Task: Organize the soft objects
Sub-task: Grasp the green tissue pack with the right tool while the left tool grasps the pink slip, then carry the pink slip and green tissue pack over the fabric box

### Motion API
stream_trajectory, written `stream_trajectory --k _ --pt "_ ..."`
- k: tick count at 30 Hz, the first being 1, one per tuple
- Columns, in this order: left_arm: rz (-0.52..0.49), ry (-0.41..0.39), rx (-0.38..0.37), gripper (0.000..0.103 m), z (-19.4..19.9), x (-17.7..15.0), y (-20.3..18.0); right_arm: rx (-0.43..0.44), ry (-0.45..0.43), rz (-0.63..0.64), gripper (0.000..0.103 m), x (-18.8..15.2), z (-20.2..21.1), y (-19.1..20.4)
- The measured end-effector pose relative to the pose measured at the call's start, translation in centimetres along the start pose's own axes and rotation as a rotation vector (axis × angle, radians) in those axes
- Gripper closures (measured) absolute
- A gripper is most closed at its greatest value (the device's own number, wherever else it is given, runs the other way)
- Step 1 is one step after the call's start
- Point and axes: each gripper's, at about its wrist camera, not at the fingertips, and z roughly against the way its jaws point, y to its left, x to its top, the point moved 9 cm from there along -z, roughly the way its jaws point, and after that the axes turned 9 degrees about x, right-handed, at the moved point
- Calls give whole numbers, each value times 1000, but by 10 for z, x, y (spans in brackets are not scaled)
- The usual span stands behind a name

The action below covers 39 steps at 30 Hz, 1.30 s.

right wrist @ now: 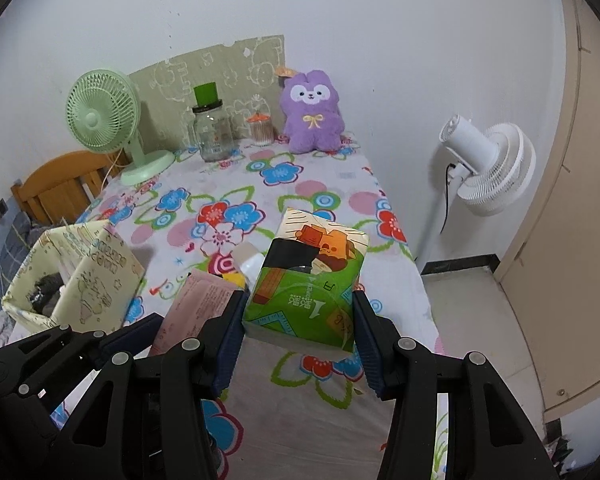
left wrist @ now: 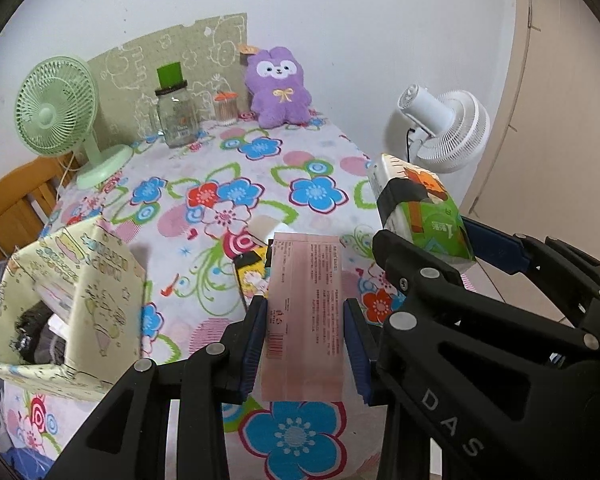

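Currently the left gripper is squeezing a pink packet while the right gripper is clamping a green tissue pack. Both soft packs could be slipping free, or clipping the rim of the paper box at nine o'clock

Black linkage gripper, blue ribbed pads, silver rivets, white "DAS" lettering

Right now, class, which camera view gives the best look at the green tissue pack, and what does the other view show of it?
The right wrist view: the green tissue pack sits centred, its top face fully visible between the right gripper fingers. The left wrist view shows the pack only sideways near the right side, partly hidden by a finger.
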Motion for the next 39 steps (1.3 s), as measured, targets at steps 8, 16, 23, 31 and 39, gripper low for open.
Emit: stream_trajectory --k 8,16,23,31,39 --pt "4 -27 9 64 12 9 13 -12 -25 17 48 13 11 12" --pt "10 -47 31 64 18 15 33 -14 -35 37 48 23 11 31" --pt "19 -58 54 64 21 18 56 -10 -44 66 48 32 8 51" --pt "43 -79 80 64 25 23 85 17 -54 98 48 44 2 79" --pt "68 -79 116 64 23 23 113 35 -49 136 48 49 -8 104"
